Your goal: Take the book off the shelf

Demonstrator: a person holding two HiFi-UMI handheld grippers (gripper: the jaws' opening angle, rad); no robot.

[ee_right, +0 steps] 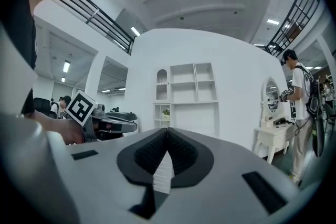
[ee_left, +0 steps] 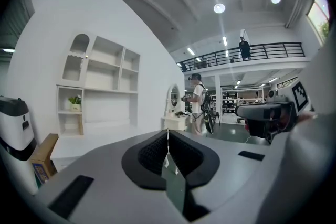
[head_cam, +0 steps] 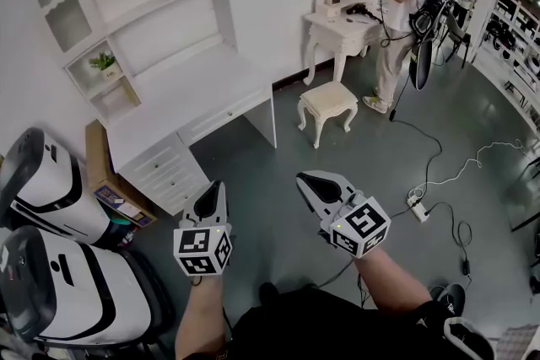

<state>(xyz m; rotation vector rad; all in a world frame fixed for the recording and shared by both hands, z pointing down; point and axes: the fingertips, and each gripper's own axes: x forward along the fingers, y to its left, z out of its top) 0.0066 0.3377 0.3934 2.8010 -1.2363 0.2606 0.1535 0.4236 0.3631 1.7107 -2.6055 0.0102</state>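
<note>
1. The book (head_cam: 131,91) is far off and small. It shows only as a thin tan slab, standing at the right wall of the lowest left compartment of the shelf unit (head_cam: 160,34), under the potted plant (head_cam: 103,61). Its cover is unreadable.
2. The left gripper (head_cam: 214,188) has its jaws pressed together with nothing between them, well apart from the shelf unit.
3. The right gripper (head_cam: 305,180), beside it, is likewise closed and empty.

Grey left claw (head_cam: 214,188), right claw (head_cam: 305,180); seemingly black clothing (head_cam: 329,325).
</note>
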